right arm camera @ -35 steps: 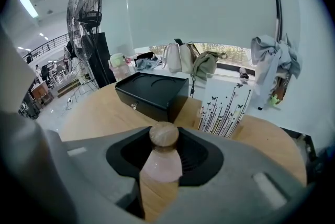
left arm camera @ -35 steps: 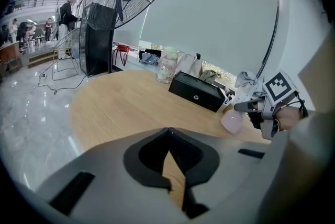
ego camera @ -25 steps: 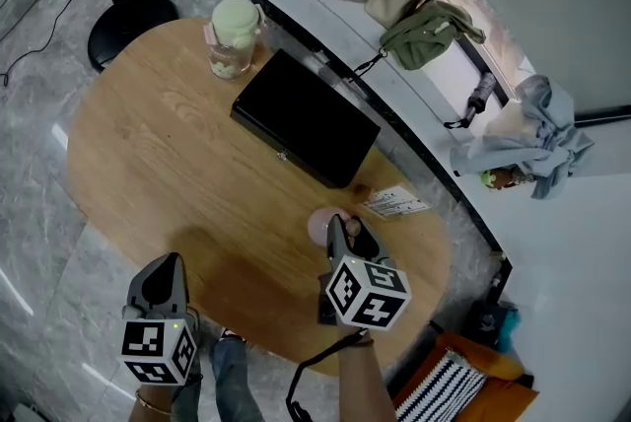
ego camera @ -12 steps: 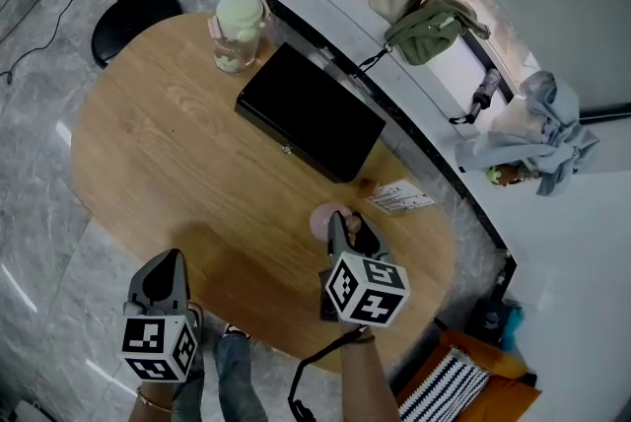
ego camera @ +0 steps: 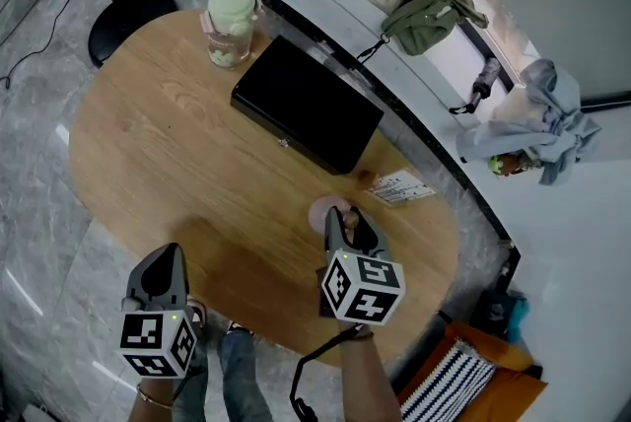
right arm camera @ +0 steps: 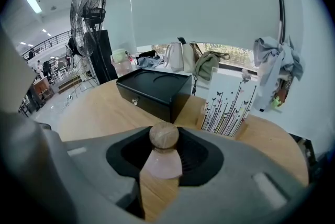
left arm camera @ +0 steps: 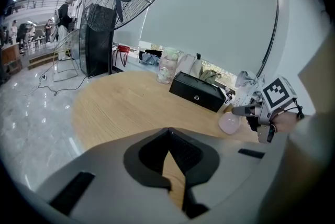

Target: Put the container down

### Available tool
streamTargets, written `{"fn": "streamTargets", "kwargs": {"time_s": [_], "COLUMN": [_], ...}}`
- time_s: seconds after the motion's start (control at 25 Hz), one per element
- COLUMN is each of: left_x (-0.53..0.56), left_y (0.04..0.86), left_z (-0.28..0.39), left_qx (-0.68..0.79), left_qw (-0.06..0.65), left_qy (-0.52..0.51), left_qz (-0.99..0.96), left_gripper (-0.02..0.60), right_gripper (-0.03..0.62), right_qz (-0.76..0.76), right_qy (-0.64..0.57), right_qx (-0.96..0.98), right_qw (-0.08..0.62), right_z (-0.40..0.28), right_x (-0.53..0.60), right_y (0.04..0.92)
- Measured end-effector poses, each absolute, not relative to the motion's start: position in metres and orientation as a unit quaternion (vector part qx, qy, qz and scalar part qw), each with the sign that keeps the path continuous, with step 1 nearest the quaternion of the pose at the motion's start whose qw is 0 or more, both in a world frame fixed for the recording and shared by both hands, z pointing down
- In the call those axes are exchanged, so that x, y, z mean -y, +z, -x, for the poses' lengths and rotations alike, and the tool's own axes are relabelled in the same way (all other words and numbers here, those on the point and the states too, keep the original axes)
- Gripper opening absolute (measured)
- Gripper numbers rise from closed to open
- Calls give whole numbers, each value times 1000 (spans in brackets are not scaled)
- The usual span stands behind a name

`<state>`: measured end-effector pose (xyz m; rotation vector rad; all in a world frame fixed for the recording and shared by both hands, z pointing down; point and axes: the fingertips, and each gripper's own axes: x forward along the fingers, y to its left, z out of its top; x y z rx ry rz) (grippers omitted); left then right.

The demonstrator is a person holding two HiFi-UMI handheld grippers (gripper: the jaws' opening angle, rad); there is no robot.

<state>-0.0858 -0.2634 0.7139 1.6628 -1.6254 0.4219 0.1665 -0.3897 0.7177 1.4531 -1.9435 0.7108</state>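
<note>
- My right tongs (ego camera: 347, 225) grip the pink container (ego camera: 327, 211): its pale body fills the gap between the two jaws, and its round wooden stopper (right arm camera: 164, 136) stands just above them.
- The container is on the near side of the black cash box (ego camera: 306, 117), off the box's right front corner and apart from it. It sits low over the wooden table (ego camera: 168, 154); I cannot tell whether its base touches the wood.
- That hand slants down and forward toward the box, with the marker cube up and nearest me and my forearm (ego camera: 367, 376) coming in over the table's near edge.
- My left tongs (ego camera: 166, 260) are closed, tips together, with nothing between them.
- They slant down the same way, well to the near left of the box, at the table's near edge.
- A butterfly card (right arm camera: 227, 105) stands just right of the box; a green-lidded jar (ego camera: 230, 26) is beyond its far left corner.
</note>
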Motion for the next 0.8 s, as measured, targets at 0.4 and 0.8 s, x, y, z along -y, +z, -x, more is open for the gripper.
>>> {"fn": "streamTargets", "kwargs": {"time_s": [0.4, 0.8], "left_x": [261, 258], "left_y": [717, 720], "left_z": [81, 84], "left_qx": [631, 628], "left_qw": [382, 385], "left_qy": [167, 167], "left_qz": [-654, -655], "left_gripper": [-6, -6], "right_gripper": [141, 141], "right_qz": [-548, -552], "right_qy": [254, 247], "right_qx": [736, 734], "right_qw": [307, 307], "right_z": [-166, -165], "right_x": [386, 386], "right_y": [718, 719]}}
